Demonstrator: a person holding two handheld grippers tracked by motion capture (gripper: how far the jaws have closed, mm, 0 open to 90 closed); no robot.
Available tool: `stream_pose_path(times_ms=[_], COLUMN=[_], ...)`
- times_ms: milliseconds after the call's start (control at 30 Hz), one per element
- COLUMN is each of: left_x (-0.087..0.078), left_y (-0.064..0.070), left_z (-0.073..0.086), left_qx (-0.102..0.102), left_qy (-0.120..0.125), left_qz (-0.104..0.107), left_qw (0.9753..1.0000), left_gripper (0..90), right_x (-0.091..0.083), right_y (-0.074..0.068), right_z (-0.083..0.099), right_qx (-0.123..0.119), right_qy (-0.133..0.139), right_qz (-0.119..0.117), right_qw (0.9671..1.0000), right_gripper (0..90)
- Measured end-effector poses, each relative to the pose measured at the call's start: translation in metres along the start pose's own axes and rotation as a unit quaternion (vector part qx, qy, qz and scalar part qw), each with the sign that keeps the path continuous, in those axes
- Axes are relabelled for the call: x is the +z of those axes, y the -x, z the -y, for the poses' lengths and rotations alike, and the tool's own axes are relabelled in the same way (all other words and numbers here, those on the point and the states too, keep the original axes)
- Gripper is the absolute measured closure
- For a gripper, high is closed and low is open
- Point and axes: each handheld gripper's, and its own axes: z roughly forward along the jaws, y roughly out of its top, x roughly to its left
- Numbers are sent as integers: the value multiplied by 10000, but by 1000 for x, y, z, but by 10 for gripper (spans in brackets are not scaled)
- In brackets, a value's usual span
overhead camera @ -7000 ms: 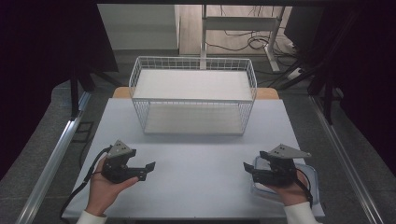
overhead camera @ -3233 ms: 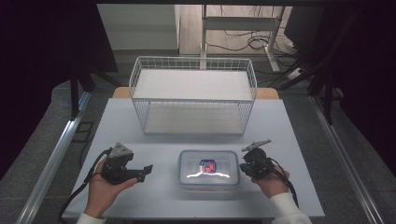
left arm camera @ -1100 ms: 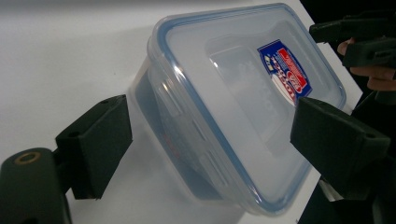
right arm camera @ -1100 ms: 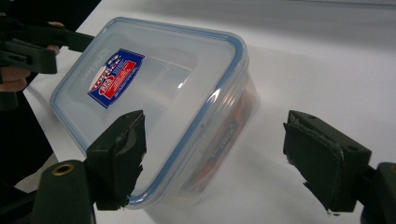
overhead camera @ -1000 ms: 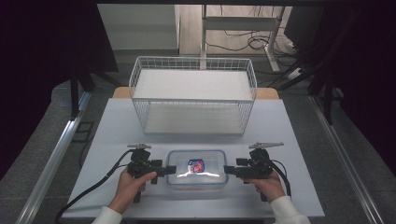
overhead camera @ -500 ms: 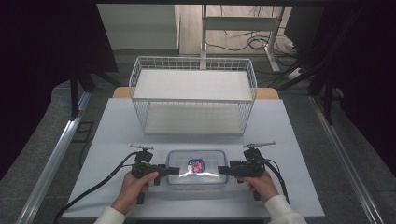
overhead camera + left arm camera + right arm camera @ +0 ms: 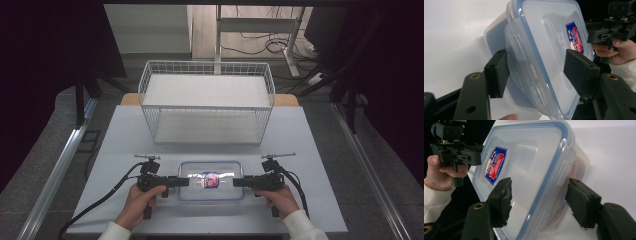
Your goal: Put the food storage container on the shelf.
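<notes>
A clear plastic container with a blue-rimmed lid and a red-and-blue sticker lies flat on the white table, near the front edge. My left gripper is at its left short end and my right gripper is at its right short end. In the left gripper view, the left gripper is open, one jaw over the lid and the other beside the container wall. In the right gripper view, the right gripper is open and straddles the container end in the same way.
A white wire basket stands at the back middle of the table, beyond the container. Cables trail from both grippers toward the front edge. Dark floor and metal rails flank the table.
The container was slid from the front right to the front middle. Over the last second both grippers closed in on its two short ends, and their jaws now straddle them.
</notes>
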Motion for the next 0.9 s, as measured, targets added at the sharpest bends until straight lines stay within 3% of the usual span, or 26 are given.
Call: stream_pose_path(times_ms=[367,600,900], left_x=[-10,-14,-19], left_y=[11,16,19], left_z=[4,4,3], left_qx=[127,235,319], left_qy=[137,244,337], left_qz=[10,-34,-2], left_qw=[9998,9994,9989], left_gripper=[462,476,489], right_x=[-11,-13,-17], right_y=[-9,-10,-16], right_z=[8,7,5], right_qx=[255,286,145], right_qy=[184,250,407], right_qz=[-3,-68,-64], right_qw=[9995,9993,9990], right_gripper=[493,509,512])
